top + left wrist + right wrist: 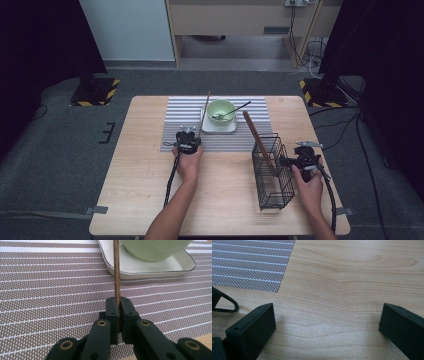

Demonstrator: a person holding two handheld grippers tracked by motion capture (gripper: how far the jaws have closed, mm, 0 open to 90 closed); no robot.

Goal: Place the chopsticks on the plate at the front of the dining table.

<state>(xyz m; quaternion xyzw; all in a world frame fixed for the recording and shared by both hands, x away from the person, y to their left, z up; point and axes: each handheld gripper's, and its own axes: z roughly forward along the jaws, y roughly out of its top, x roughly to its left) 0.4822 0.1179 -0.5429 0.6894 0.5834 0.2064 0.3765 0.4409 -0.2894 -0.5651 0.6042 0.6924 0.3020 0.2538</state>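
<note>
The left gripper (119,315) has its jaws pressed together on a thin brown chopstick (116,272), pinching it near its lower end. In the left gripper view the chopstick runs straight up from between the pads, crossing the striped placemat (50,290) and passing just beside the left edge of the white square plate (150,268). A pale green bowl (155,250) sits on that plate. From the high view, the left gripper (188,141) sits at the near edge of the placemat, left of the plate, with the chopstick (204,111) slanting away toward the far edge of the table (145,170). A spoon (231,112) rests in the bowl (221,111), its handle pointing to the right.

The right gripper (327,322) has its jaws spread wide, with bare wood between them. In the high view it (287,161) lies near the right edge of the table, just beside a black wire basket (272,172). A second brown chopstick (260,141) leans out of the basket, tilted toward the placemat's right corner.
</note>
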